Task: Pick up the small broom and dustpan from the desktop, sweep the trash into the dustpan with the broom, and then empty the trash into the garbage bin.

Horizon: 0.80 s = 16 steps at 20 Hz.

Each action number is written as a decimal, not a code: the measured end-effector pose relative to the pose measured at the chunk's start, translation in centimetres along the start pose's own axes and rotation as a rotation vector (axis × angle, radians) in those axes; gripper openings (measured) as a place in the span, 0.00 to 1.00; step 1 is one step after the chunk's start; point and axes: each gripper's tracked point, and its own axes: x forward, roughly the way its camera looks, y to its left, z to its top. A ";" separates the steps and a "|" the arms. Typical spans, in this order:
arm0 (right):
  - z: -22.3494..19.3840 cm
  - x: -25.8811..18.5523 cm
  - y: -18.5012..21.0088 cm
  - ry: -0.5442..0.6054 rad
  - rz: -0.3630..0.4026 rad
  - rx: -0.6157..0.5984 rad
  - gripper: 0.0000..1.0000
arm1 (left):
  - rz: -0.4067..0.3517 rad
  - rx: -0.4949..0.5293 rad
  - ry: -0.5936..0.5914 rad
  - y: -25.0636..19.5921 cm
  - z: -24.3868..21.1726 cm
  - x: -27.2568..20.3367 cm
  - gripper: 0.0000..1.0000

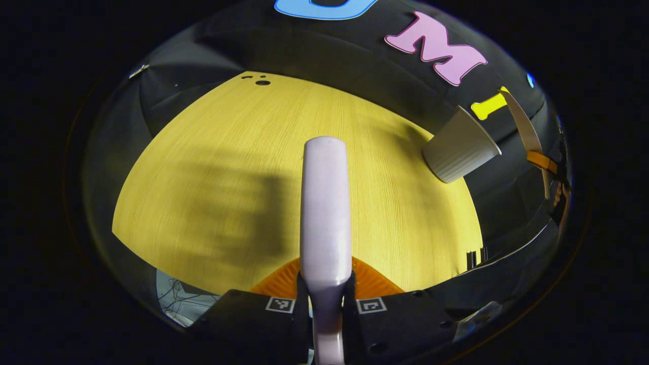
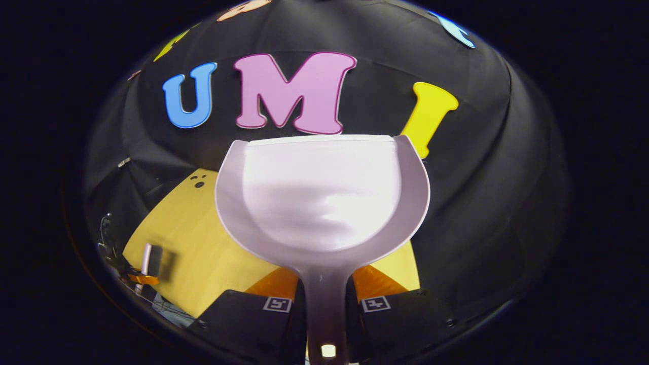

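Observation:
My left gripper (image 1: 325, 285) is shut on the white broom handle (image 1: 324, 203), which points forward above the yellow desktop (image 1: 213, 152). My right gripper (image 2: 324, 296) is shut on the stem of the white dustpan (image 2: 322, 197), held up in the air with its open lip away from me; its pan looks bare inside. A ribbed beige garbage bin (image 1: 459, 152) stands near the desk's right edge. Beyond it, the left gripper view catches the dustpan (image 1: 525, 126) edge-on. The right gripper view has the broom (image 2: 148, 259) small at lower left, over the desktop (image 2: 203, 253).
Black cloth walls close in the desk on the far and right sides. A dark round hole (image 1: 262, 82) marks the desk's far corner. A broad shadow lies on the wood left of the broom handle. Pale cables show below the desk's near left edge (image 1: 177, 299).

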 end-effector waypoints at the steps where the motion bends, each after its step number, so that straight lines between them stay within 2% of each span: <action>1: -0.1 -0.1 0.0 0.012 0.020 0.002 0.35 | 0.000 0.017 0.000 -0.1 -0.2 0.1 0.30; 8: -1.5 1.8 0.4 0.098 0.136 0.008 0.35 | 0.010 0.121 0.000 0.5 -0.6 0.7 0.30; 10: -3.4 2.8 2.0 0.138 0.183 0.037 0.38 | 0.021 0.135 0.004 0.6 -0.6 1.0 0.30; 12: -6.6 3.9 3.8 0.175 0.218 0.075 0.35 | 0.034 0.144 0.010 0.5 -0.4 1.5 0.30; 16: -11.6 6.3 6.4 0.262 0.233 0.079 0.35 | 0.063 0.187 0.026 0.0 0.1 2.7 0.31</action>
